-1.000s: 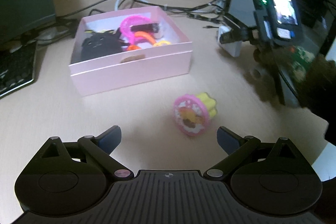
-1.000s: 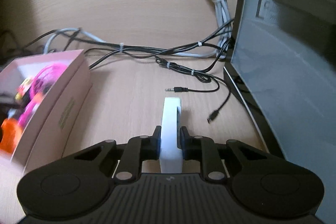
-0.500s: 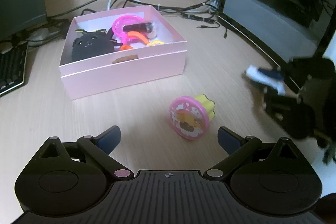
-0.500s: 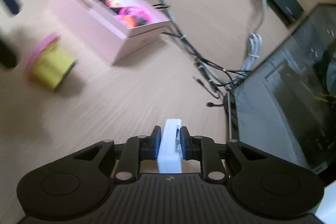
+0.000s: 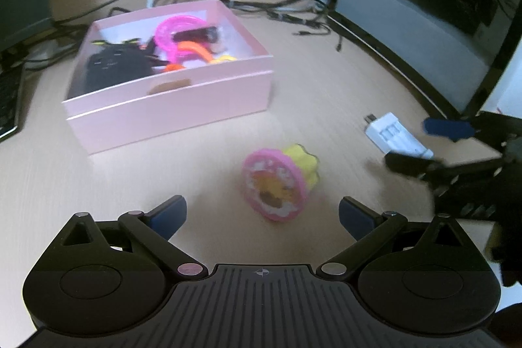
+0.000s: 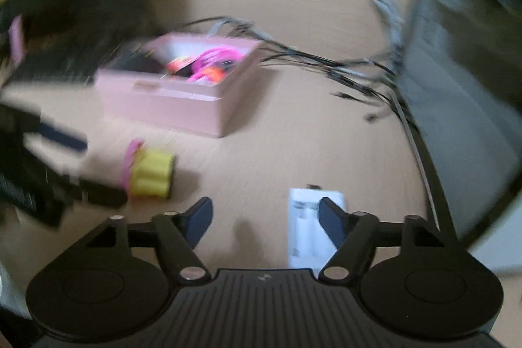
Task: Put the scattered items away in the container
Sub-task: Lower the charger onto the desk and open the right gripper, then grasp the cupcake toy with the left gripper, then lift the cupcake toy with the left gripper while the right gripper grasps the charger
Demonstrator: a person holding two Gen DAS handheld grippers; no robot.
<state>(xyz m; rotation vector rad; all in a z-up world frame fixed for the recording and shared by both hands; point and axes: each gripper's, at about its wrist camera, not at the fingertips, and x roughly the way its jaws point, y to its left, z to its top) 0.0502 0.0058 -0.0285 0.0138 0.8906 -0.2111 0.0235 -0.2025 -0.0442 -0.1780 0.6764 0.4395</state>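
On desk (image 5: 326, 93), white charger (image 6: 301, 217) beside just-opened right gripper (image 6: 266, 219)

My left black hand-held gripper (image 5: 262, 211) points down and forward, blue-padded jaws wide apart, nothing between them. My right black hand-held gripper (image 6: 265, 216) also tilts downward; its jaws have just been opening and now stand wide, no pad pressing on anything. Right view is motion-blurred.

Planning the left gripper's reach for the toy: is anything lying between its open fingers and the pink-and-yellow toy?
No. The left wrist view shows only bare desk between the left gripper and the pink-and-yellow toy.
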